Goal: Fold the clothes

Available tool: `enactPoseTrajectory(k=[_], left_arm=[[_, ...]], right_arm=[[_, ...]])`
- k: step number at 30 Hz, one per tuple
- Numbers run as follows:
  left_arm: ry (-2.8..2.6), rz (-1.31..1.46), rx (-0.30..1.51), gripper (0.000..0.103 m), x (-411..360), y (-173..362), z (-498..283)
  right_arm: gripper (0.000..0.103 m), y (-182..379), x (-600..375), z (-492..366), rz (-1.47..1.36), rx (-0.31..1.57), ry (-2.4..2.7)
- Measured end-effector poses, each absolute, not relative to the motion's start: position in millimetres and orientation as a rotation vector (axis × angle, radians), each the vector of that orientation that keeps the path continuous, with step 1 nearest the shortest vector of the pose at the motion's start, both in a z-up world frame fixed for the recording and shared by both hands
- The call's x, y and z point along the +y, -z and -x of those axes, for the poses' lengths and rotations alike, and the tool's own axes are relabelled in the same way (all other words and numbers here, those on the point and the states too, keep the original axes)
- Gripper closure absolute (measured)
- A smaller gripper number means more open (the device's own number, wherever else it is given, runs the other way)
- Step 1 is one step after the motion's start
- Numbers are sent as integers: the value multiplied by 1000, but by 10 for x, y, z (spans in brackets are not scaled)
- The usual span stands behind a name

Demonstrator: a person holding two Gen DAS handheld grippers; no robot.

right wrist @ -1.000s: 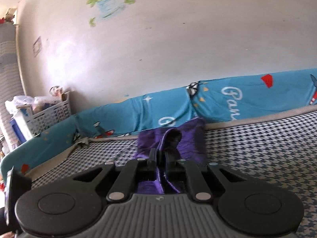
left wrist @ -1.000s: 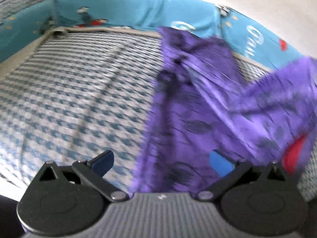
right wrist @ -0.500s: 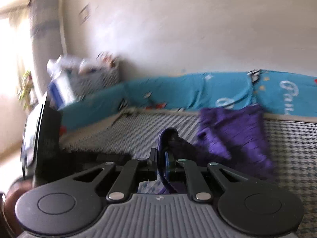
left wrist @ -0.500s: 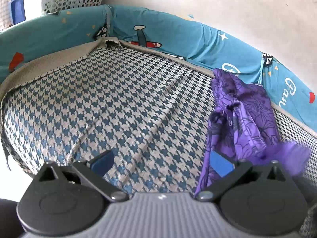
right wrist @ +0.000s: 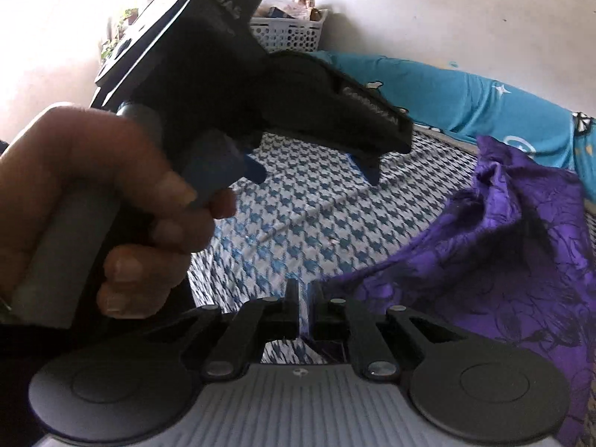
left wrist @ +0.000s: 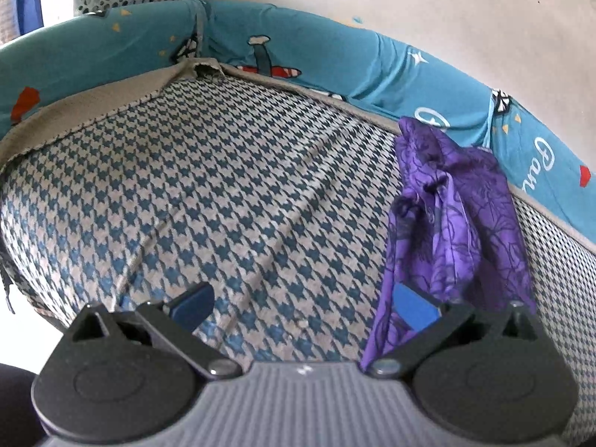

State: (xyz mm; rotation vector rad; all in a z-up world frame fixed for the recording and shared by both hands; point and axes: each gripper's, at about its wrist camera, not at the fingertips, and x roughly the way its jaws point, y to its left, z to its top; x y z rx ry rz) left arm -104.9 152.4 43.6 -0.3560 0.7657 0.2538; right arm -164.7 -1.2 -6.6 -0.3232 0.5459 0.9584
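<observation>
A purple patterned garment [left wrist: 458, 219] lies crumpled on the right side of the houndstooth bed sheet [left wrist: 231, 201]. My left gripper [left wrist: 301, 300] is open above the sheet; its right pad stands against the garment's near edge, and nothing is between the pads. In the right wrist view a person's hand [right wrist: 85, 201] holds that left gripper [right wrist: 313, 175], open, above the sheet. My right gripper [right wrist: 305, 298] is low over the bed, its jaws closing to a narrow slit on a fold of the purple garment [right wrist: 495, 260], which trails off to the right.
A teal padded bumper [left wrist: 335, 59] with cartoon prints runs along the far side and left end of the bed, against a pale wall. A white perforated basket [right wrist: 287, 31] stands beyond the bed's far left corner. The sheet [right wrist: 298, 223] left of the garment lies bare.
My right gripper has sunk and swung left with the garment, so the hand with the left gripper now fills its view. The garment has dropped out of the air to the right in the left view.
</observation>
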Motion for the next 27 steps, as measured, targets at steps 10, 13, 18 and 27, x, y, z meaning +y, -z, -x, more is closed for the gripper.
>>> enactPoseTrajectory(k=[10, 13, 18, 27], left_arm=[[-177, 317, 795, 0, 1251, -271, 976], [-168, 288, 805, 0, 1157, -237, 957], [-161, 273, 818, 0, 1060, -191, 917], [-163, 274, 834, 0, 1005, -146, 875]], right_arm=[[92, -135, -707, 1377, 196, 563, -715], [85, -238, -953, 1343, 164, 557, -625], [71, -325, -1388, 1295, 88, 584, -475], [65, -229, -1867, 1055, -134, 740, -357]])
